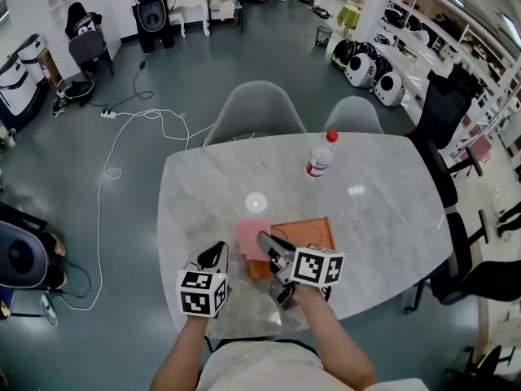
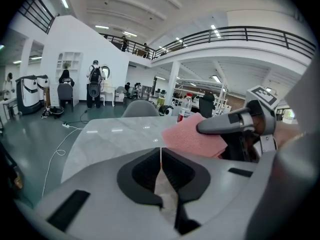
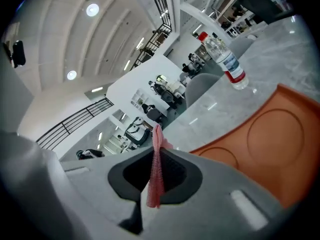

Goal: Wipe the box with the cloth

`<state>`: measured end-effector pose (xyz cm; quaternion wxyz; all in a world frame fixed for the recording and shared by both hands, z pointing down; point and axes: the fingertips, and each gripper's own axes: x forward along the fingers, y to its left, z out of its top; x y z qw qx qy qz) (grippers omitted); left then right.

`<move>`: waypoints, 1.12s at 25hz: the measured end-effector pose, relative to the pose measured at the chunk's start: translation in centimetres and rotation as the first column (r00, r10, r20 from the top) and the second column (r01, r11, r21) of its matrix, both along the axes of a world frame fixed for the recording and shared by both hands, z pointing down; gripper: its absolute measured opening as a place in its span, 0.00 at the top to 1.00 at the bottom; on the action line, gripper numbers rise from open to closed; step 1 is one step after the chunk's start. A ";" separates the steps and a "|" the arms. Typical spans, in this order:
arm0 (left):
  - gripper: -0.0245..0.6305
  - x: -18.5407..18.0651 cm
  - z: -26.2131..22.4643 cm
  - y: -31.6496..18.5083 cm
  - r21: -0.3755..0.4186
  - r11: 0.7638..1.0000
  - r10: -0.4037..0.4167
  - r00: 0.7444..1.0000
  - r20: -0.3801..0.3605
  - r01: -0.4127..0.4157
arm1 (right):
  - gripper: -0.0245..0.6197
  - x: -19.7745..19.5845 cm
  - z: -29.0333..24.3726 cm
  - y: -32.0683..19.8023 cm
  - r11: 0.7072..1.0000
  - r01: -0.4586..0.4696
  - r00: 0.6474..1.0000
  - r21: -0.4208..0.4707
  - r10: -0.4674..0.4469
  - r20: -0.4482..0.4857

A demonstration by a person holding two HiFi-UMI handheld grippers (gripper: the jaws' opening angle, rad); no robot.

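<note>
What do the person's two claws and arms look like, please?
Both the left claw and the right claw have smooth light-grey bodies, with black pads lining the jaws. Each carries a white cube printed with black square markers. No cables show. The forearms are bare, with no sleeves or gloves, and a pale top shows below.

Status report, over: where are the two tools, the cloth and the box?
Left tool shut, empty. Right tool shut on pink cloth, at left edge of orange box. Bottle stands beyond the box, apart from it.
</note>
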<state>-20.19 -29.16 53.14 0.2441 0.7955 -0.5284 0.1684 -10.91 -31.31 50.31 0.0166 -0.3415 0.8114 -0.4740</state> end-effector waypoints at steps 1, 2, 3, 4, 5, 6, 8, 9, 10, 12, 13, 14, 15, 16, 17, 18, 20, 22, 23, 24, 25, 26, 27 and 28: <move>0.94 0.0 0.1 -0.1 -0.002 1.000 -0.001 1.000 0.000 0.001 | 0.94 0.2 0.8 -0.2 1.000 -0.010 1.000 -0.015 0.009 -0.023; 0.94 0.0 0.3 -0.2 -0.005 1.000 0.000 1.000 -0.001 0.000 | 0.94 0.5 1.4 -0.3 1.000 -0.017 0.999 -0.026 0.016 -0.045; 0.94 0.2 0.5 -0.3 -0.008 1.000 0.002 1.000 -0.002 -0.002 | 0.94 0.7 2.0 -0.4 0.999 -0.023 0.998 -0.036 0.021 -0.064; 0.94 0.3 0.6 -0.4 -0.011 1.000 0.005 1.000 -0.002 -0.006 | 0.94 0.9 2.4 -0.6 0.999 -0.031 0.996 -0.044 0.027 -0.080; 0.94 0.5 0.7 -0.5 -0.015 1.000 0.009 1.000 -0.003 -0.009 | 0.94 1.1 2.8 -0.7 0.998 -0.039 0.995 -0.050 0.034 -0.093; 0.94 0.6 0.8 -0.5 -0.018 1.000 0.013 1.000 -0.004 -0.013 | 0.94 1.4 3.2 -0.9 0.997 -0.047 0.994 -0.056 0.041 -0.105; 0.94 1.0 1.0 -0.7 -0.023 1.000 0.020 1.000 -0.006 -0.020 | 0.94 1.9 3.8 -1.0 0.996 -0.063 0.990 -0.065 0.054 -0.129; 0.94 1.1 1.1 -0.7 -0.025 0.999 0.023 1.000 -0.007 -0.023 | 0.94 2.1 4.0 -1.1 0.995 -0.070 0.988 -0.067 0.060 -0.140; 0.94 1.1 1.1 -0.8 -0.027 0.999 0.026 1.000 -0.007 -0.026 | 0.94 2.2 4.1 -1.3 0.995 -0.078 0.986 -0.068 0.066 -0.152; 0.94 1.2 1.1 -0.9 -0.032 0.999 0.033 0.999 -0.006 -0.034 | 0.94 2.5 4.1 -1.5 0.994 -0.089 0.980 -0.068 0.075 -0.182; 0.94 1.3 1.1 -1.0 -0.035 0.999 0.037 0.999 -0.006 -0.038 | 0.94 2.7 4.1 -1.6 0.994 -0.092 0.977 -0.067 0.077 -0.201; 0.94 1.5 1.1 -1.0 -0.036 0.998 0.041 0.999 -0.006 -0.042 | 0.94 3.0 4.1 -1.7 0.993 -0.094 0.972 -0.064 0.078 -0.220; 0.94 1.7 1.1 -1.1 -0.037 0.998 0.046 0.999 -0.006 -0.046 | 0.94 3.3 4.2 -1.8 0.994 -0.095 0.968 -0.061 0.078 -0.238; 0.94 2.0 1.2 -1.2 -0.038 0.998 0.050 0.999 -0.006 -0.050 | 0.94 3.5 4.2 -1.8 0.994 -0.094 0.965 -0.057 0.077 -0.252; 0.94 2.2 1.3 -1.2 -0.038 0.998 0.055 0.998 -0.006 -0.055 | 0.94 3.6 4.2 -1.9 0.995 -0.091 0.962 -0.051 0.074 -0.263; 0.94 2.4 1.4 -1.3 -0.039 0.997 0.059 0.998 -0.006 -0.059 | 0.94 3.7 4.2 -2.0 0.995 -0.085 0.960 -0.044 0.070 -0.270; 0.94 2.7 1.5 -1.3 -0.040 0.997 0.065 0.998 -0.005 -0.065 | 0.94 3.8 4.0 -2.1 0.997 -0.076 0.958 -0.030 0.065 -0.281; 0.94 3.0 1.6 -1.3 -0.041 0.997 0.066 0.998 -0.002 -0.066 | 0.94 4.4 4.1 -2.2 0.997 -0.076 0.952 -0.023 0.066 -0.299; 0.94 3.1 1.6 -1.3 -0.042 0.997 0.065 0.998 0.001 -0.065 | 0.94 4.7 4.1 -2.2 0.997 -0.078 0.950 -0.023 0.067 -0.306; 0.94 3.2 1.7 -1.2 -0.043 0.997 0.064 0.998 0.003 -0.064 | 0.94 5.1 4.2 -2.2 0.997 -0.080 0.948 -0.024 0.069 -0.312; 0.94 3.3 1.6 -1.1 -0.044 0.997 0.062 0.998 0.006 -0.062 | 0.94 5.4 4.2 -2.3 0.996 -0.083 0.946 -0.024 0.071 -0.315; 0.94 3.3 1.6 -1.1 -0.045 0.997 0.060 0.998 0.008 -0.060 | 0.94 5.7 4.1 -2.3 0.996 -0.086 0.945 -0.023 0.074 -0.318; 0.94 3.4 1.5 -1.2 -0.045 0.997 0.057 0.998 0.009 -0.057 | 0.94 6.0 4.0 -2.4 0.996 -0.089 0.944 -0.021 0.077 -0.321; 0.94 3.4 1.4 -1.2 -0.044 0.998 0.054 0.999 0.009 -0.053 | 0.94 6.3 3.9 -2.5 0.996 -0.091 0.942 -0.018 0.080 -0.326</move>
